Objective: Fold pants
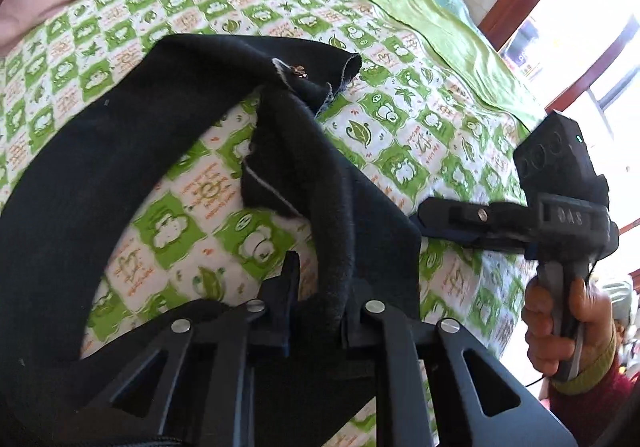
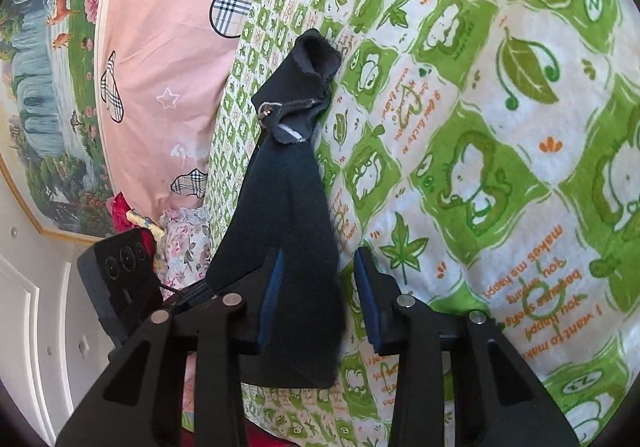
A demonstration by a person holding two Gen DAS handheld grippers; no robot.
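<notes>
While the pants (image 1: 100, 151) hang lifted off the bed, I read their long axis as running straight ahead of both cameras: from the held edges near the lenses out to a rolled, bunched end (image 2: 316, 51) that touches the green-and-white frog quilt (image 1: 420, 119).

Pants: black, soft knit or fleecy, thick. One broad band sweeps in an arc on my left side; a second, fuzzy-edged fold rises in the middle. A small metal fastener (image 1: 298, 71) and a pale label edge show near the far end. Cloth is not flat anywhere; I judge the fold barely begun.

Left gripper (image 1: 320, 299): fingers stand a little apart, with the thick fuzzy edge passing between them. It seems to be gripping that edge, but whether the pads truly pinch it I cannot tell.

Right gripper (image 2: 316, 287): blue-padded fingers are parted. Cloth lies against the left pad, and a clear gap shows to the right one, so I call it released or only draped, not clamped. In the left view it reaches in sideways from the right, touching the cloth's side edge.

Judgement: both grippers sit at the near end, so the next move turns on carrying this end forward toward the bunched far end.

Beyond: pink pillow (image 2: 168, 47) with plaid shapes, plain green sheet (image 1: 420, 7), window.
</notes>
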